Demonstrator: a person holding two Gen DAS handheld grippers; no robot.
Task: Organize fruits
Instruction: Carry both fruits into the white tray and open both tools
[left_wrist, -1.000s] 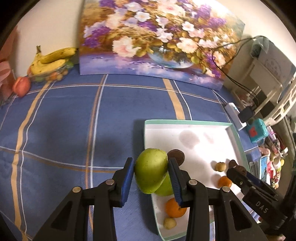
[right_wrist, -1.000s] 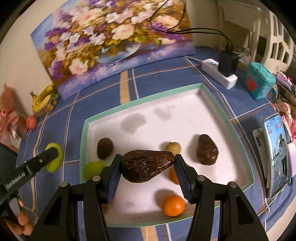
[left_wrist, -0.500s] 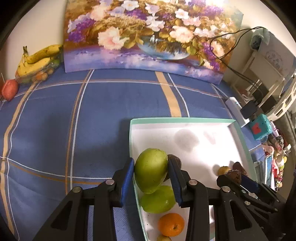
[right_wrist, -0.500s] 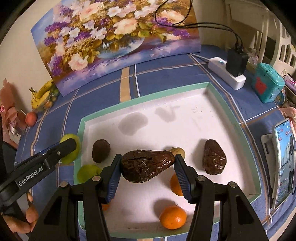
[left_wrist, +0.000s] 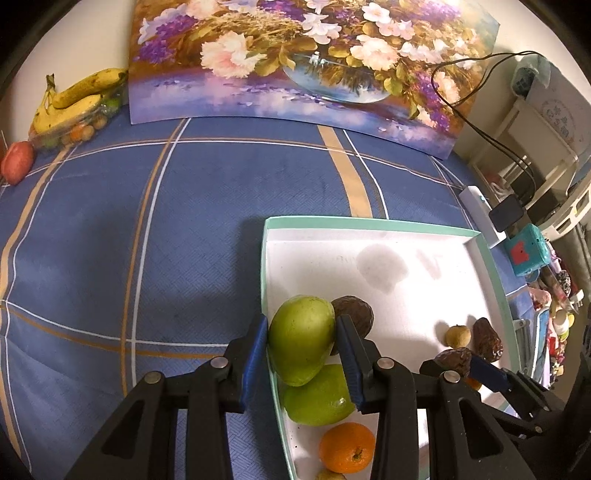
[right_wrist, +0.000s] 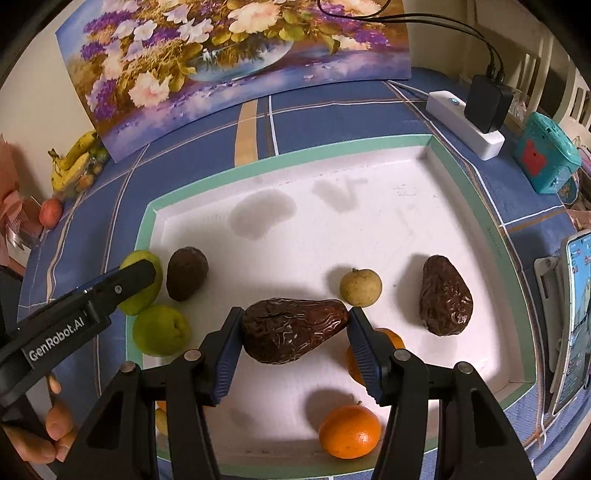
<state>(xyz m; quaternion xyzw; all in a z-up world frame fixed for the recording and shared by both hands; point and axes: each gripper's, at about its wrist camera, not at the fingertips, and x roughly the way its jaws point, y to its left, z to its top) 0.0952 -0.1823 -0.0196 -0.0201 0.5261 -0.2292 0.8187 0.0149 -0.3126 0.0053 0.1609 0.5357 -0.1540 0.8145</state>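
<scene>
Blue plaid counter (left_wrist: 110, 229) under a white, green-rimmed tray (right_wrist: 476, 206). Left gripper (left_wrist: 301, 341) fingers clamped on a green mango (left_wrist: 301, 338) above the tray's left rim, long axis leaning upright. Right gripper (right_wrist: 293, 334) fingers pinching a wrinkled brown avocado (right_wrist: 291, 328) over the tray's middle, long axis crosswise, narrow end pointing right. Second green mango (right_wrist: 160, 330), another avocado (right_wrist: 445, 295), oranges (right_wrist: 349, 432) resting in the tray.

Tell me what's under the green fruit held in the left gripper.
The green fruit in the left gripper hangs over the tray's left rim. A second green fruit lies partly beneath, a dark round fruit behind. The tray floor directly below is hidden.
</scene>
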